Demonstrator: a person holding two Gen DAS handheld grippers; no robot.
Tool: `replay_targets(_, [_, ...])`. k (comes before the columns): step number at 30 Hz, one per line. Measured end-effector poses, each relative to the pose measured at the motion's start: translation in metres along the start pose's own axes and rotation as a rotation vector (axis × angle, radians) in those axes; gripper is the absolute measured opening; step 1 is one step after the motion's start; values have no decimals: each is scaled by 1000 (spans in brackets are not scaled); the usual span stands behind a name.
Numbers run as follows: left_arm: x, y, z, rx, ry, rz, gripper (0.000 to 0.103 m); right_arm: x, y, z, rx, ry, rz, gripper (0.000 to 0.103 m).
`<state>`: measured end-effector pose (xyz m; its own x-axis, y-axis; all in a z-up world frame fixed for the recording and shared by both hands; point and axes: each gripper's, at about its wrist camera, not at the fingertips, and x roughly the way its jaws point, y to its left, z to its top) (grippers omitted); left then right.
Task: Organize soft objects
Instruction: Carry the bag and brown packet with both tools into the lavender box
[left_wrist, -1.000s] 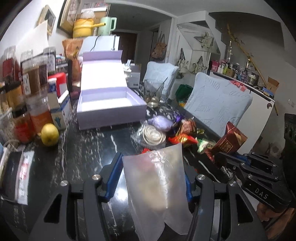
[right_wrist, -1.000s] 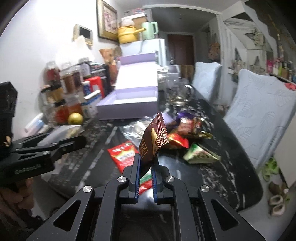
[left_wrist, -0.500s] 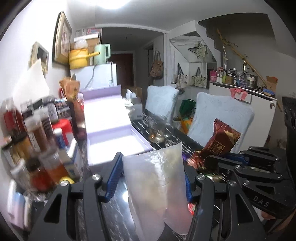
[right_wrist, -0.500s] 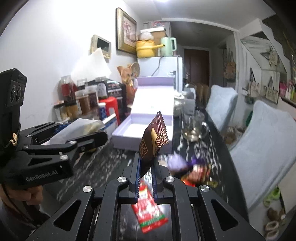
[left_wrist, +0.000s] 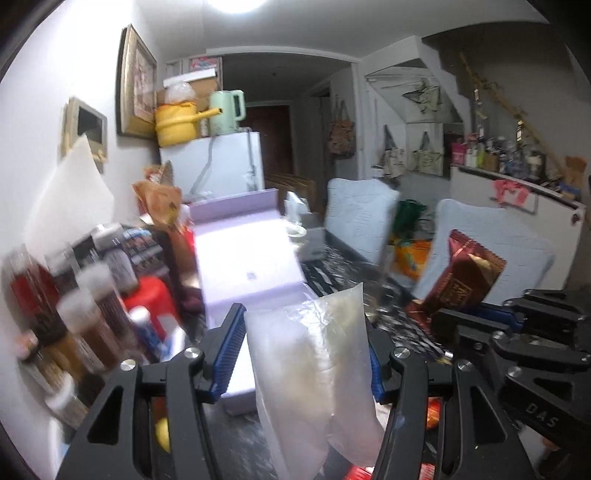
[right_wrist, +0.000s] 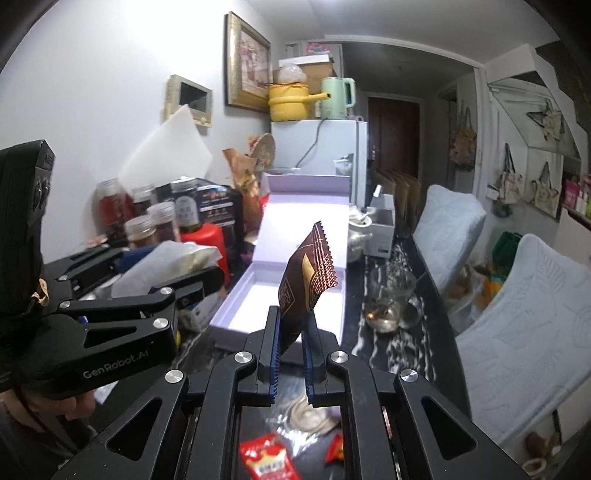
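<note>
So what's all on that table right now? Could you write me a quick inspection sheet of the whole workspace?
Surface: dark marbled table, crowded along the wall side.
Job's things: open lilac box, inside looks empty; clear bag and brown packet, both held in the air; red packet lying on the table.
Clutter: jars, red tub, glass cup.
Grippers: left gripper shut on the clear bag; right gripper shut on the brown packet.
Cables: one cord down the white fridge.
Surroundings: two covered chairs, yellow pot, green kettle, framed picture.
</note>
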<state>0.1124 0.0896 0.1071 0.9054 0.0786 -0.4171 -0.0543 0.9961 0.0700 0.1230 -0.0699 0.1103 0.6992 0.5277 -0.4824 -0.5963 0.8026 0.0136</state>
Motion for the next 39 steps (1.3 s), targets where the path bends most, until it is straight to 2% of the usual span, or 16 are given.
replay_targets(7, [32, 9, 21, 44, 36, 68, 56, 43, -7, 33, -1, 67, -24, 11])
replay_targets(16, [91, 19, 30, 37, 129, 60, 56, 118, -16, 48, -19, 197, -52, 11])
replay_targets(19, [116, 26, 29, 15, 168, 58, 56, 141, -22, 50, -11, 236, -48, 11])
replay_targets(24, [157, 29, 21, 49, 206, 94, 56, 187, -26, 51, -31, 302, -65, 11])
replay_targets(32, [217, 42, 4, 47, 290, 102, 56, 256, -36, 35, -16, 423, -57, 11])
replay_targets(39, [259, 50, -7, 52, 365, 118, 56, 306, -43, 25, 1, 494, -51, 11])
